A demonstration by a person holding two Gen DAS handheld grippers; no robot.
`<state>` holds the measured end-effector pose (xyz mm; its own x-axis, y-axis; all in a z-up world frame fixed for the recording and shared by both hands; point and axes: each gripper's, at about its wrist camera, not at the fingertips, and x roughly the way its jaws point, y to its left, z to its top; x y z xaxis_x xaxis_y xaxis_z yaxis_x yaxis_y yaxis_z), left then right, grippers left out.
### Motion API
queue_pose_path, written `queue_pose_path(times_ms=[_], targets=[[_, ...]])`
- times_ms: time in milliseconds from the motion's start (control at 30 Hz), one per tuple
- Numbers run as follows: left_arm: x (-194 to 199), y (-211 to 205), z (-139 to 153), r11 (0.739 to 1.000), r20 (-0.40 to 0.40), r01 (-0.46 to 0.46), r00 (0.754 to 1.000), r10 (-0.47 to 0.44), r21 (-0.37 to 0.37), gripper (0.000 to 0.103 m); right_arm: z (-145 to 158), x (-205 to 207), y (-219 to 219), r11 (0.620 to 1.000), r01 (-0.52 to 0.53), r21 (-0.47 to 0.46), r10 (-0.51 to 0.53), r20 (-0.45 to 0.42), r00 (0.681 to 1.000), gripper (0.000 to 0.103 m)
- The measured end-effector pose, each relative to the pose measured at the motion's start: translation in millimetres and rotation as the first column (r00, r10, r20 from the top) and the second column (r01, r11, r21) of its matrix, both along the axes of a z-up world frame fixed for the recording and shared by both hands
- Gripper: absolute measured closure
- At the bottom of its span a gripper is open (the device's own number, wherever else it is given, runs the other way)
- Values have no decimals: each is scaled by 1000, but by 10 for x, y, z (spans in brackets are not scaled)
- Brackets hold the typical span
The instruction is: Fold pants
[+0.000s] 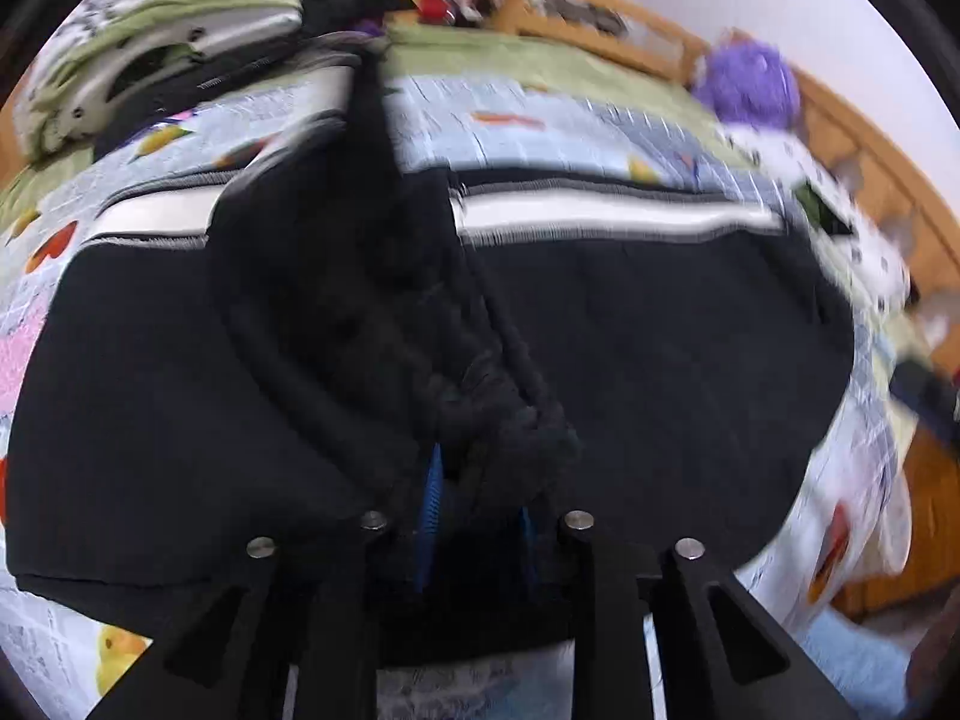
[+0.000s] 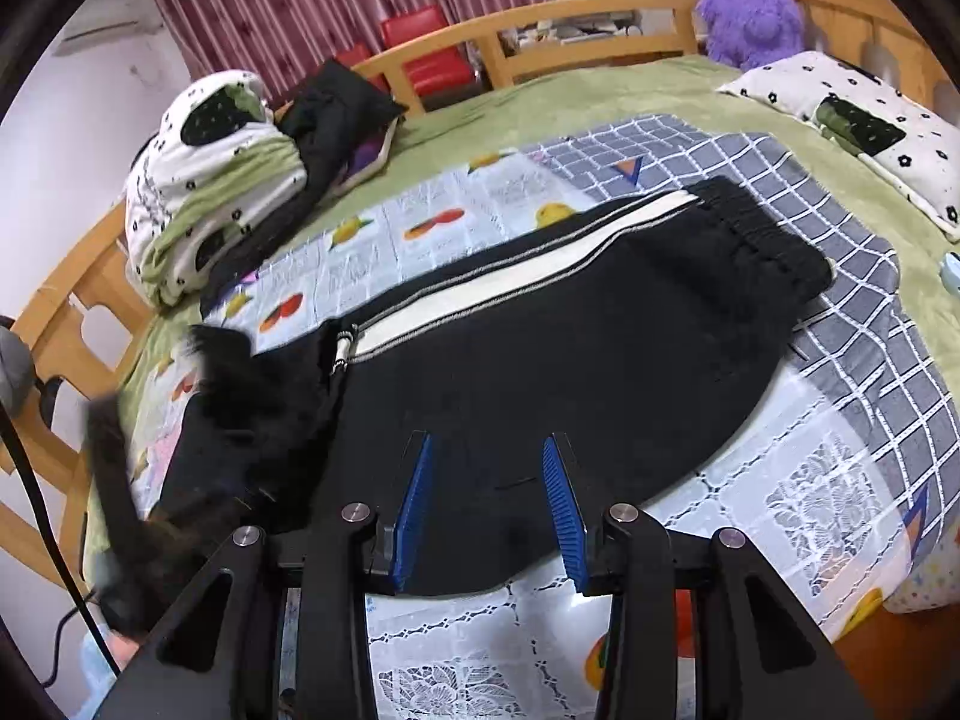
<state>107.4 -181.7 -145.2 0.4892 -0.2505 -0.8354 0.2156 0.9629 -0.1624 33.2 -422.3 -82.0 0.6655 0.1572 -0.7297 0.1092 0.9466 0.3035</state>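
Observation:
Black pants (image 2: 540,360) with a white side stripe lie across the patterned blanket, waistband at the far right. My right gripper (image 2: 489,474) is open and empty, its blue pads just above the pants' near edge. My left gripper (image 1: 477,468) is shut on a bunched leg end of the pants (image 1: 384,312) and holds it lifted over the flat part (image 1: 660,330). The blue pads are mostly buried in the black fabric. In the right wrist view the left gripper shows as a blurred dark shape (image 2: 120,480) with the lifted leg (image 2: 258,390) at the left.
The patterned blanket (image 2: 810,480) covers a green bed sheet (image 2: 600,96). A rolled quilt (image 2: 204,192) and a dark garment (image 2: 336,114) lie at the far left. A pillow (image 2: 864,126) and a purple plush toy (image 2: 750,12) sit at the far right. A wooden bed rail (image 2: 540,30) runs behind.

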Motion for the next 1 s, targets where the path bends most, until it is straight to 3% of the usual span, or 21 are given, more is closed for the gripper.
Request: queue_pose_path(times_ms=[67, 167, 200, 267, 433, 567, 633, 700, 733, 767, 833, 933, 1000], targets=[[-97, 58, 174, 999, 2, 45, 999, -45, 3, 71, 6, 37, 81, 1000, -18, 3, 18, 8, 1000, 64], [-248, 369, 560, 999, 88, 37, 996, -35, -25, 30, 6, 119, 261, 998, -67, 16, 66, 14, 998, 64], [-275, 497, 698, 1000, 141, 15, 990, -11, -26, 26, 3, 142, 338, 996, -86, 16, 85, 16, 996, 64], [-314, 743, 890, 1000, 203, -19, 979, 22, -18, 26, -20, 244, 526, 991, -134, 29, 133, 15, 991, 61], [-74, 1295, 1137, 989, 243, -134, 963, 114, 69, 26, -212, 714, 952, 963, -246, 106, 254, -76, 964, 57], [-30, 1724, 1007, 965, 311, -258, 922, 231, 48, 26, -538, 1063, 1207, 965, -246, 85, 258, -169, 951, 49], [103, 1913, 812, 952, 253, -306, 923, 291, 19, 26, -805, 1152, 1291, 962, -249, 107, 268, -240, 933, 49], [218, 2030, 700, 952, 149, -305, 941, 303, -10, 27, -992, 1157, 1394, 961, -245, 129, 272, -264, 926, 49], [229, 2101, 686, 953, 130, -298, 944, 303, -50, 27, -973, 1136, 1451, 961, -257, 101, 275, -245, 930, 55], [259, 2147, 698, 948, 123, -307, 941, 316, -85, 27, -947, 1126, 1561, 948, -308, 73, 317, -247, 916, 75], [257, 2213, 767, 937, 131, -328, 930, 343, -123, 27, -820, 1082, 1570, 948, -315, 50, 319, -196, 927, 84], [186, 2304, 834, 934, 162, -329, 923, 349, -138, 26, -545, 919, 1135, 929, -248, 276, 280, -80, 957, 87], [160, 2317, 845, 939, 174, -319, 925, 339, -130, 26, -506, 776, 1052, 931, -274, 243, 297, -66, 952, 87]])
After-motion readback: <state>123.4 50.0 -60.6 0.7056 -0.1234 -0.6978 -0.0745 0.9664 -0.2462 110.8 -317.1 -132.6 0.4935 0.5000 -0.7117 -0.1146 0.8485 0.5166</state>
